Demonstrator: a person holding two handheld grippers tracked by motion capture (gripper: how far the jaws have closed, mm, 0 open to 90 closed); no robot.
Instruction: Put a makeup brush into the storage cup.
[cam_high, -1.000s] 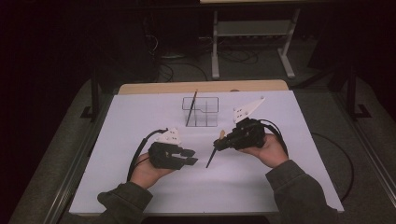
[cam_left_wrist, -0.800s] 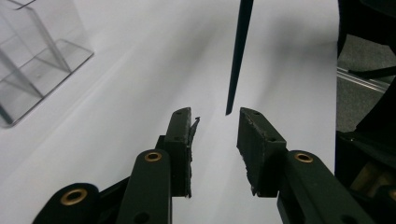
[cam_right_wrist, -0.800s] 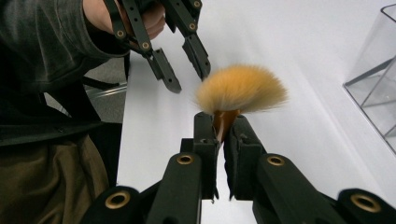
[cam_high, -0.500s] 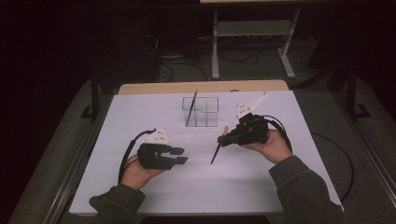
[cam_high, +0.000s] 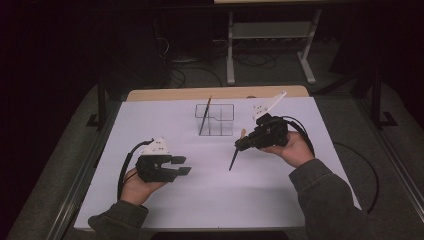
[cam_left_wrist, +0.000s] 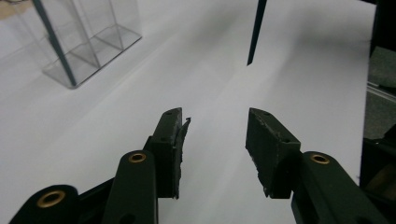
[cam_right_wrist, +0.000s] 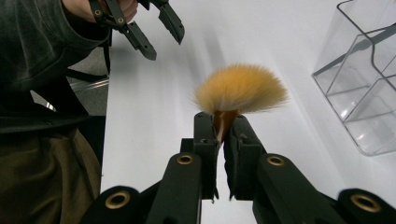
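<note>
Now I see the makeup brush (cam_right_wrist: 240, 93) gripped in my right gripper (cam_right_wrist: 223, 126): in the right gripper view the two black jaws are pressed together on the neck just under the orange bristle head, which fans out above them. From the high view the brush (cam_high: 233, 159) has a dark thin handle that slants down from the jaws toward the white table sheet (cam_high: 210, 200), with the tip very near the sheet; if it touches, I cannot tell. The right gripper (cam_high: 243, 142) is held a little above the table, right of the middle, and its cable loops around the right hand (cam_high: 292, 150).

Just behind the brush stands a clear organizer (cam_high: 216, 119) with several compartments, close to the far edge of the sheet. A second thin dark stick (cam_high: 205, 116) leans tilted at the left part of the organizer; which compartment holds it I cannot tell. In the left gripper view this organizer (cam_left_wrist: 93, 42) is at the upper left and the dark handle end of the brush (cam_left_wrist: 256, 32) comes down at the top.

My left gripper (cam_high: 184, 165) is at the left side of the sheet, well apart from the brush. Its jaws have just been opening, and they stand apart with nothing between them, only the white sheet below. The left hand (cam_high: 135, 185) holds it low over the table.
</note>
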